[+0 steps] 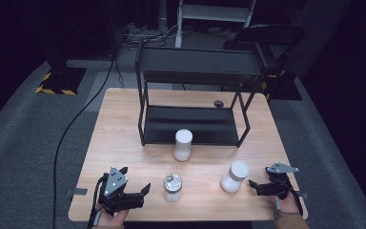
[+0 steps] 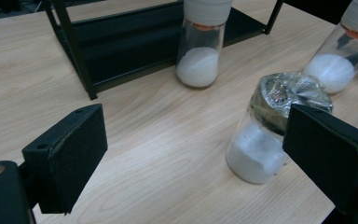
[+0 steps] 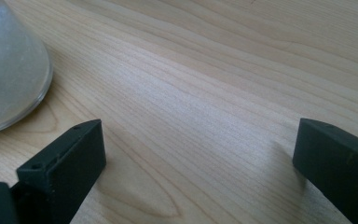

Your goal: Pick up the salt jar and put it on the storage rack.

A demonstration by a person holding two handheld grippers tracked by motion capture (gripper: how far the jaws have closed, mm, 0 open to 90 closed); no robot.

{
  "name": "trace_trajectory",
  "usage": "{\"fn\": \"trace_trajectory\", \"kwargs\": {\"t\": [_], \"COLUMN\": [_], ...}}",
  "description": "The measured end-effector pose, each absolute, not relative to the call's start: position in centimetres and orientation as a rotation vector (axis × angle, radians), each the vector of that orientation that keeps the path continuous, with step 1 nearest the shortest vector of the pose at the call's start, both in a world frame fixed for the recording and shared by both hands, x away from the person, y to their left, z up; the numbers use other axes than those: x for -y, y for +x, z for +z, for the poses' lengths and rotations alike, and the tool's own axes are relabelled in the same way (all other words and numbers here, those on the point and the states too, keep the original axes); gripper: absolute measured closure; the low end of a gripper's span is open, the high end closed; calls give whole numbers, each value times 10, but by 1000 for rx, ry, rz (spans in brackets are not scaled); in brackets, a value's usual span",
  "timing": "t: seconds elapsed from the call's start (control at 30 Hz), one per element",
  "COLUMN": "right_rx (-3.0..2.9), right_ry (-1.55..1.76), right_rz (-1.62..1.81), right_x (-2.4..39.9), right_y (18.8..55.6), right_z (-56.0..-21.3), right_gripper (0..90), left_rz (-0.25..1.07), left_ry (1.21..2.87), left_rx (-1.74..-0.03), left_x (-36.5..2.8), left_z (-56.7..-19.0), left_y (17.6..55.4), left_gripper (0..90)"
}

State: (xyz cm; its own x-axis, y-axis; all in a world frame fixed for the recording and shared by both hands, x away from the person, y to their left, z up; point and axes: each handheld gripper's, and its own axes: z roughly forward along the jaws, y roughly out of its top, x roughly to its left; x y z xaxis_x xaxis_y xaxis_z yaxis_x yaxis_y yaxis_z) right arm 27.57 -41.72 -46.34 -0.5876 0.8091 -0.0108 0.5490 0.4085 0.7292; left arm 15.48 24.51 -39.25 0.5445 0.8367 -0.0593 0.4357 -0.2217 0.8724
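On the table (image 1: 124, 124) stands a black rack (image 1: 190, 95). Two capped jars (image 1: 182, 144) (image 1: 235, 176) and a foil-topped jar (image 1: 172, 187) stand near the front edge. The left gripper (image 1: 145, 191) gapes wide beside the foil jar, seemingly not touching; the right gripper (image 1: 252, 185) is wide, empty.

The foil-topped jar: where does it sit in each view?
High view: foil-topped jar near the front edge, right of the left gripper.
Left gripper view: right of centre, beside the right jaw.
Right gripper view: not in it.
Shared landmark: wooden table.
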Motion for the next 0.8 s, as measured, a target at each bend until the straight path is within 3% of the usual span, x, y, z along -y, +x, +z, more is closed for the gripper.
{"fn": "trace_trajectory", "kwargs": {"t": [0.8], "right_rx": [-2303], "right_ry": [1176], "right_rz": [990], "right_x": [417], "right_y": [274], "right_z": [-463], "right_gripper": [21], "left_rz": [477], "left_ry": [1864], "left_rx": [-978], "left_x": [-209], "left_z": [-392], "left_y": [167], "left_gripper": [62]}}
